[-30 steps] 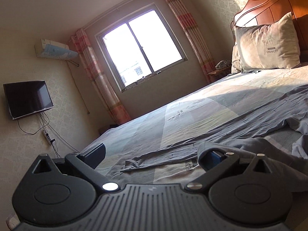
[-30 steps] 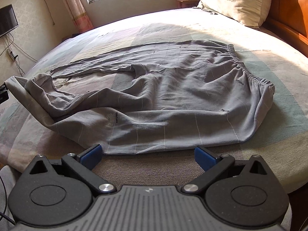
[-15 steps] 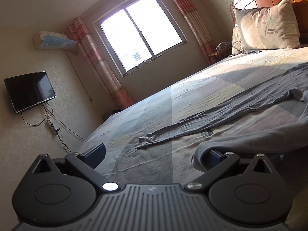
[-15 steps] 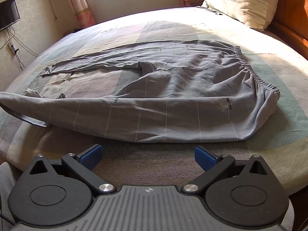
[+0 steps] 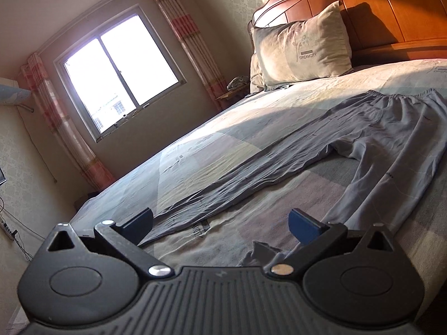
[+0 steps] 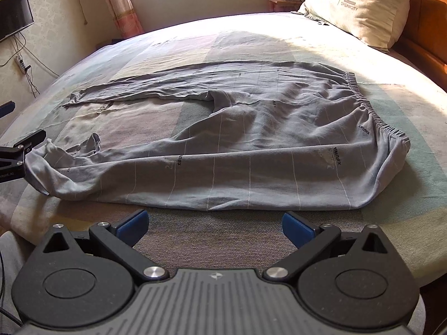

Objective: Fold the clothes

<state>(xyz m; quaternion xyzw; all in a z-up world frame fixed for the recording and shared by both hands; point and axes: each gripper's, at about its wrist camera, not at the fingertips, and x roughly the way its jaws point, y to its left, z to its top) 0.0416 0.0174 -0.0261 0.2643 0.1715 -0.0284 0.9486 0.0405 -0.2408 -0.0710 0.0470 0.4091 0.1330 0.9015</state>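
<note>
Sunlit patchwork bedspread fills most of the right wrist view, and grey trousers are spread flat across mid-frame, waistband at right. Both the left gripper and right gripper are seen with jaws wide apart, nothing gripped. Pillow is propped upper right.

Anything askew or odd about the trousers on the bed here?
Yes: the near leg's cuff of the grey trousers is bunched and curled back beside the left gripper, while the far leg lies flat.
</note>
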